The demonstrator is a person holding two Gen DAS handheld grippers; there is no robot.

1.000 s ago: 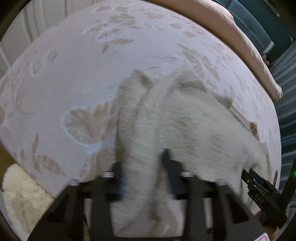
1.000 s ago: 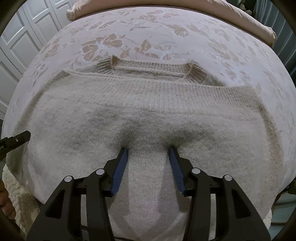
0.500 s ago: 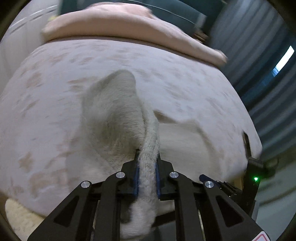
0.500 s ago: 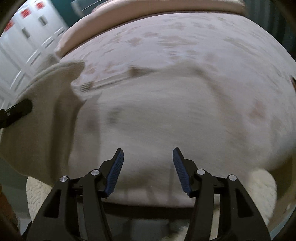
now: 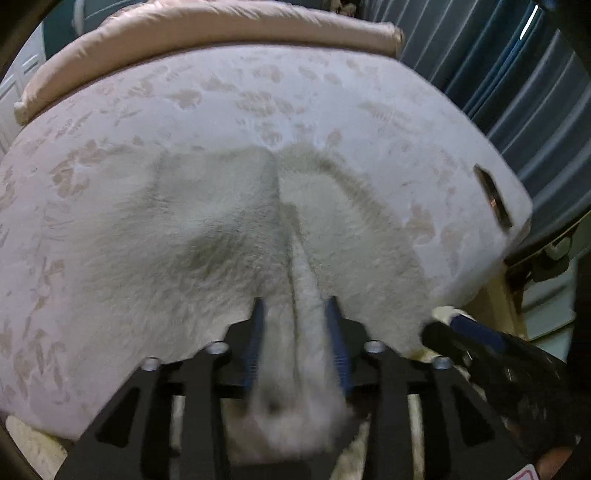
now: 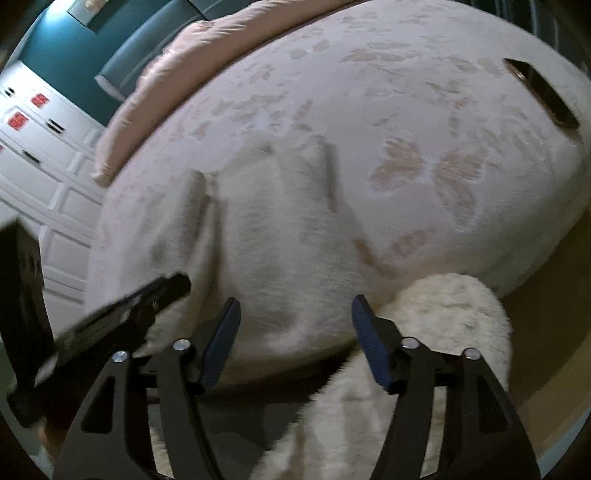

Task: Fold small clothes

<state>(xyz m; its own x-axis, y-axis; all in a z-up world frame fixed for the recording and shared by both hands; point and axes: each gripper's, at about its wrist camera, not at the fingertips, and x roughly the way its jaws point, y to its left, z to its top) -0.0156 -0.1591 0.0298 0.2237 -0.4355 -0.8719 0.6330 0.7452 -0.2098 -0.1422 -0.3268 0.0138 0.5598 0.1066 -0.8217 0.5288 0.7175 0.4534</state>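
Sweater: the cream knit sweater (image 5: 207,236) lies folded on the bed (image 5: 388,122), near its front edge, one long fold ridge running toward the camera.
Left gripper: the left gripper (image 5: 295,332) has its blue pads partly parted, with a bunched fold of the sweater between them.
Right gripper: the right gripper (image 6: 295,332) stands wide, holding nothing, just off the bed's edge.
Floor: a fluffy white rug (image 6: 454,314) lies below.
Bed: a pink duvet (image 5: 221,22) lies across its far end.
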